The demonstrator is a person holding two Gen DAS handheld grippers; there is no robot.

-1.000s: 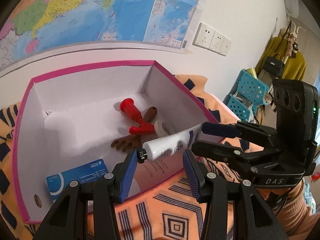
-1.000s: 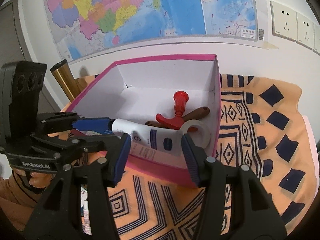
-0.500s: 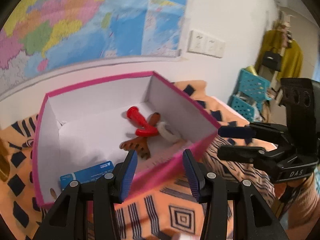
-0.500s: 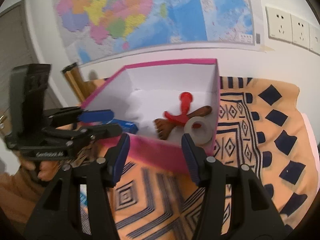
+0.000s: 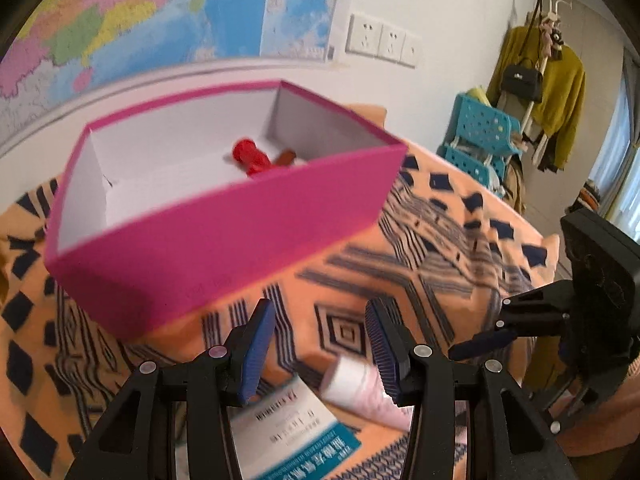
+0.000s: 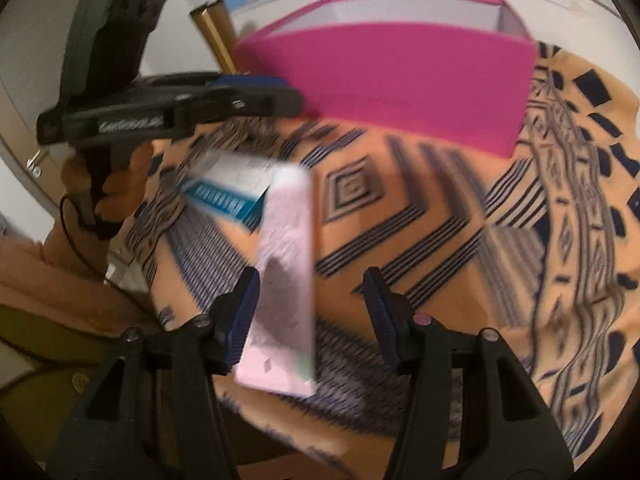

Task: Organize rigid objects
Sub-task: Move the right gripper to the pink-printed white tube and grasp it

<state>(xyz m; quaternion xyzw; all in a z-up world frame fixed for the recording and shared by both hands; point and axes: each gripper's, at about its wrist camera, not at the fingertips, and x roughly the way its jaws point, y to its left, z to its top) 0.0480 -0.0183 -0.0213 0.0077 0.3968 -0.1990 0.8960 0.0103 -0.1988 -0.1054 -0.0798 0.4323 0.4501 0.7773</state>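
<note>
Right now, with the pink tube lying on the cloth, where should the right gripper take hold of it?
Grip the pink tube across its narrow width near the middle, coming from above. It lies flat and lengthwise between the open right gripper fingers, so they would likely straddle it with little turning.

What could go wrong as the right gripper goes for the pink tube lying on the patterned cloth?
1. The pink tube overlaps the teal and white card, so a grab might drag both.
2. The tube sits off-centre beside one finger of the right gripper, so closing may nudge it aside.
3. The soft patterned cloth may bunch under the fingers.
</note>
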